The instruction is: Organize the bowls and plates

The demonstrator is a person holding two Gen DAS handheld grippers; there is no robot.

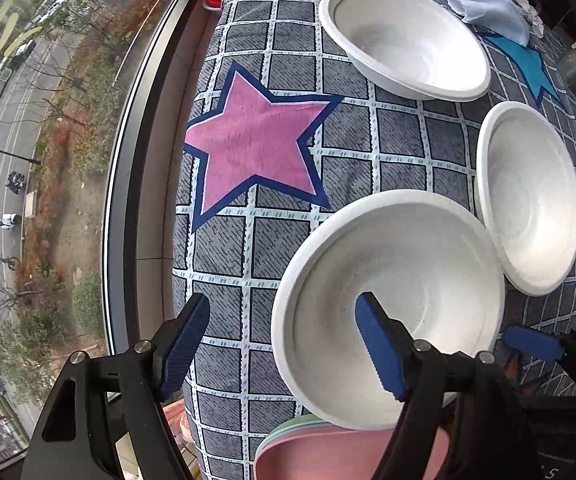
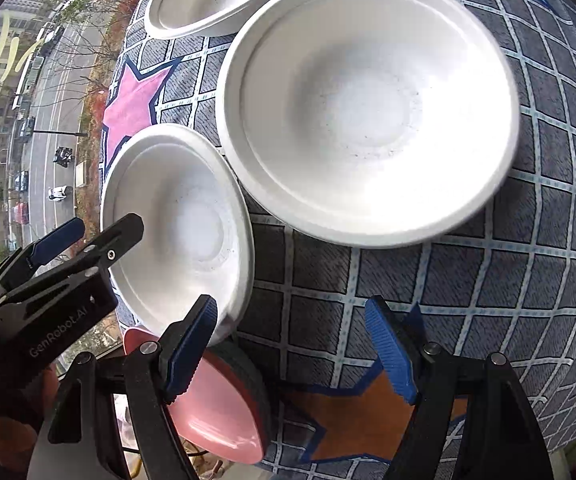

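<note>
A grey grid-patterned cloth [image 1: 400, 136] with a pink star [image 1: 254, 148] covered the table, whose left edge ran close along a window [image 1: 48, 160] over a street. Three white bowls stood on it: the near bowl [image 1: 388, 304] at the table's near-left corner, a second bowl [image 1: 532, 196] just beside it, rims almost touching, and a far bowl [image 1: 404, 36] apart. Bare cloth lay open around the star. The left gripper [image 1: 284, 340] hung with jaws wide apart, holding nothing, straddling the near bowl's left rim. The right gripper [image 2: 292, 352] was likewise wide and empty over open cloth. Pink plates [image 2: 216, 412] sat stacked at the near edge.
</note>
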